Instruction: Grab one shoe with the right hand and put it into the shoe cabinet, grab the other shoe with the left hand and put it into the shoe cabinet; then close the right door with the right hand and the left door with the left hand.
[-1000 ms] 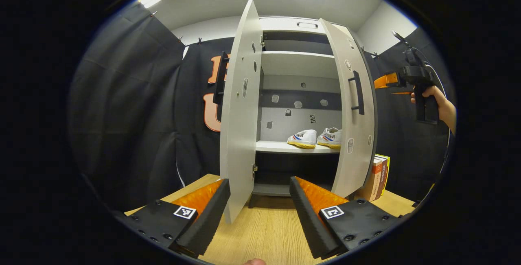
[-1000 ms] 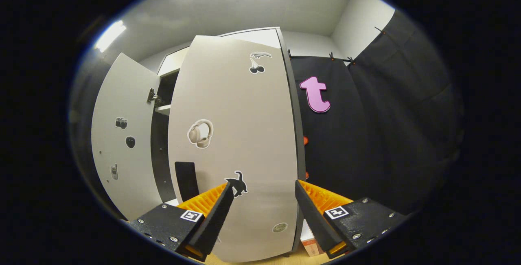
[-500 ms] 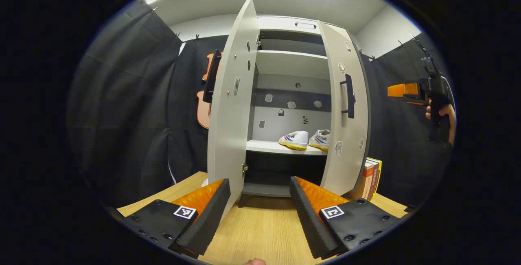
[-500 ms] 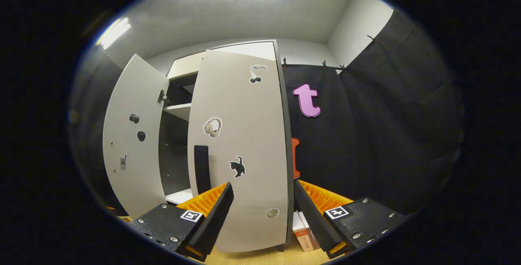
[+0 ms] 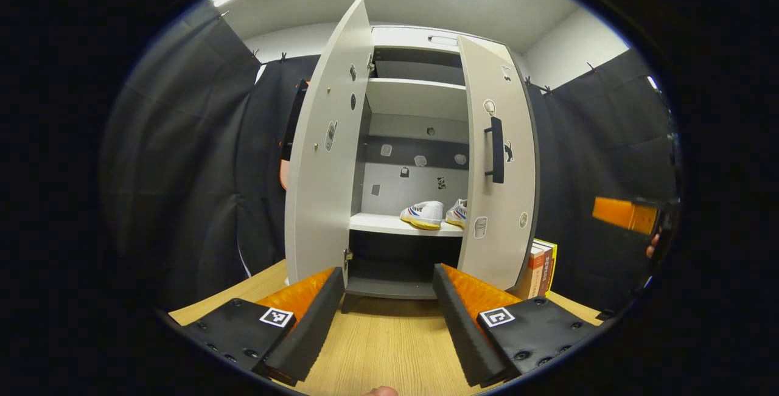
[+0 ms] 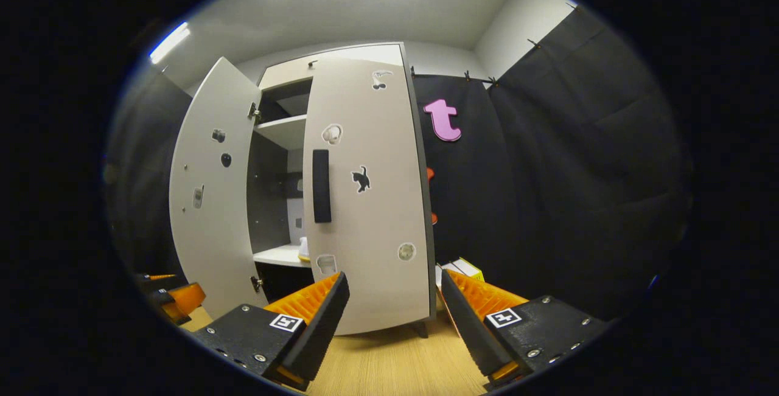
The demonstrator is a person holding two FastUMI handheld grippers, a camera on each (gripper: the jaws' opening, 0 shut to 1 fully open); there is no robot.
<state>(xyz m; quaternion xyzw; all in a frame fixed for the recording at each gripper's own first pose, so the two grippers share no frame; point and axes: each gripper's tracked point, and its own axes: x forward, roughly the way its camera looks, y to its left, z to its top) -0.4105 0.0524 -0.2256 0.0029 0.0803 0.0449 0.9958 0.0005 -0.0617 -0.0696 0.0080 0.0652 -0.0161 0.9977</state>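
Observation:
Two white shoes (image 5: 424, 214) (image 5: 456, 212) sit side by side on the cabinet's middle shelf (image 5: 380, 224). The left door (image 5: 319, 159) stands wide open. The right door (image 5: 499, 171), with its black handle (image 5: 496, 150), is partly swung in and hides part of the second shoe. My left gripper (image 5: 386, 314) is open, back from the cabinet over the wooden floor. My right gripper (image 6: 392, 317) is open and empty, facing the right door's outer face (image 6: 365, 201) from a short distance. The right gripper (image 5: 627, 215) shows at the far right in the left gripper view. A sliver of shoe (image 6: 302, 250) peeks past the door.
Books (image 5: 538, 268) stand upright against the cabinet's right side, also seen as books (image 6: 459, 269) by the door foot. Black cloth walls close in both sides. The wooden floor (image 5: 389, 341) spreads in front of the cabinet. The left gripper (image 6: 173, 298) sits low left.
The right door has swung further in. Both grippers have backed away from the cabinet. In the left gripper view the right gripper has dropped lower at the right edge.

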